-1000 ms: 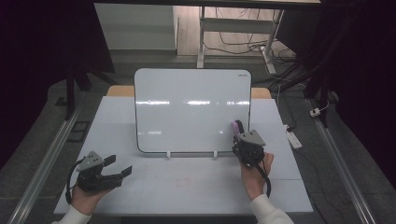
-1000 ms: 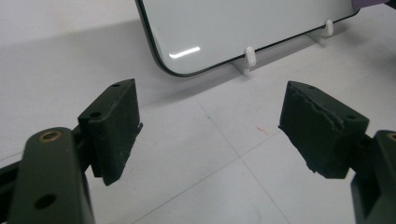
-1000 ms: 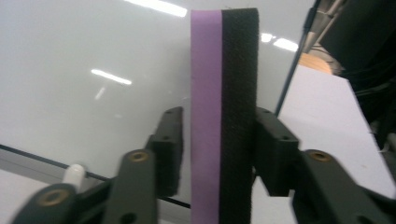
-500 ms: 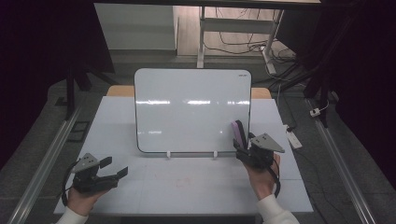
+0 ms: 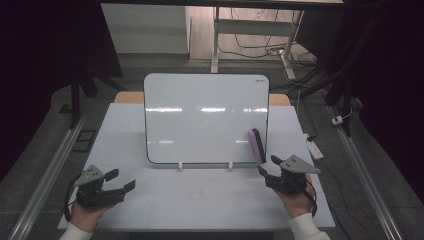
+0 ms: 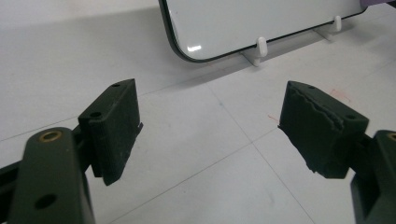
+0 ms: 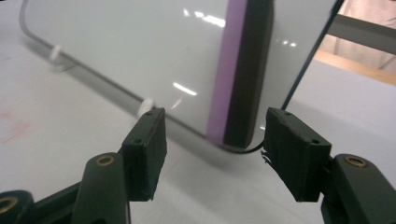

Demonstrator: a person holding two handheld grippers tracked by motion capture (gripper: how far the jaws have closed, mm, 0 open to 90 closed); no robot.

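A whiteboard stands upright on the white table. A purple and black eraser clings to its lower right corner, tilted a little. My right gripper sits just in front of the eraser, apart from it. Its jaws have just opened off the eraser and then closed a little, with nothing between them. In the right gripper view the eraser rises on the board just ahead of the open gripper. My left gripper rests open at the front left, holding nothing.
Two white clip feet hold the board's lower edge. Faint red marks lie on the table between my hands. A small white device lies off the table's right side. Metal rails run along both sides.
My right gripper let go of the eraser, opened, and drew back and to the right from the board. The eraser stays on the board. The left gripper has not moved.
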